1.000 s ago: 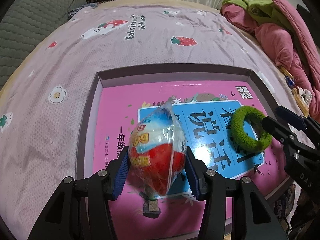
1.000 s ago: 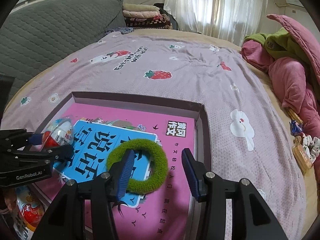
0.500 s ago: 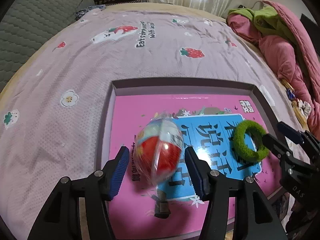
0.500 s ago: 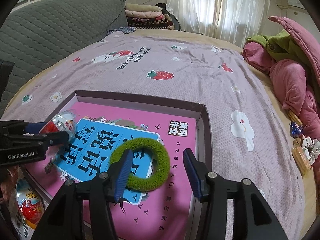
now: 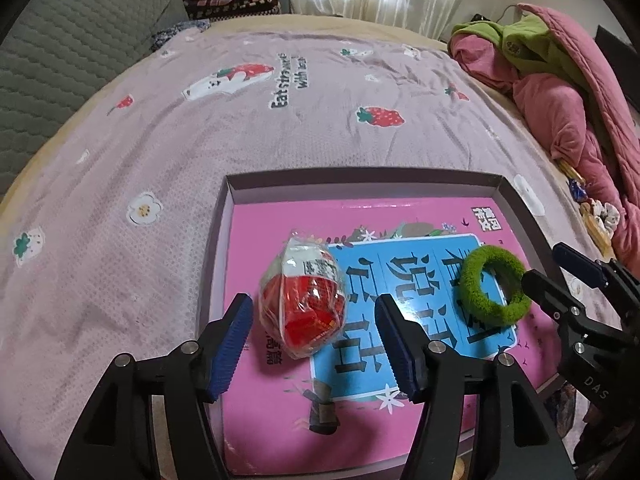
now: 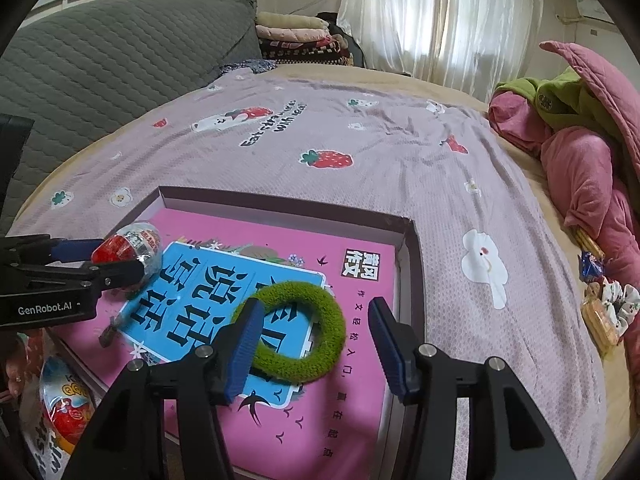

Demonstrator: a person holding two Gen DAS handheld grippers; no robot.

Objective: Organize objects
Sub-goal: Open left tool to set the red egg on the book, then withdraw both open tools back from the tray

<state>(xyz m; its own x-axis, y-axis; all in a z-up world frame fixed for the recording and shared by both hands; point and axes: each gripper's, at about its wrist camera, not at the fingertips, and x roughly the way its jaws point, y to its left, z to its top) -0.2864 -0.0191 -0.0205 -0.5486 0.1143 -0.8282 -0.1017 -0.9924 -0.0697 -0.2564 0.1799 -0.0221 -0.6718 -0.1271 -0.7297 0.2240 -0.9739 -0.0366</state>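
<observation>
A shallow box lid (image 5: 360, 184) lies on the bed, on a lilac bedspread (image 5: 240, 120) printed with strawberries and small flowers. A pink book (image 5: 400, 216) with a blue panel of large characters fills the bottom of the lid.

The left gripper (image 5: 314, 342) hangs over the lid's left half with its blue-padded fingers (image 5: 234, 344) spread wide. A wrapped toy egg (image 5: 302, 304), red below and white above inside clear plastic, lies on the book between those fingers, close to the lid's left wall. Neither pad touches it; there is pink cover showing on both sides.

The right gripper (image 6: 314, 344) is over the right half of the lid, its jaws also wide apart. A fuzzy green ring (image 6: 300, 328) lies flat on the book, partly on the blue panel and partly on the pink, near the lid's right wall. The left finger (image 6: 240, 348) sits in front of the ring's near-left edge, and I cannot tell whether it touches; the right finger stands clear of it.

A heap of pink and green bedding (image 6: 580, 140) is piled along the bed's right edge. A grey quilted headboard (image 6: 100, 72) rises on the left, with folded blankets (image 6: 296, 36) stacked at the far end. Another wrapped egg (image 6: 64, 408) shows beyond the lid's near-left corner in the right wrist view.
</observation>
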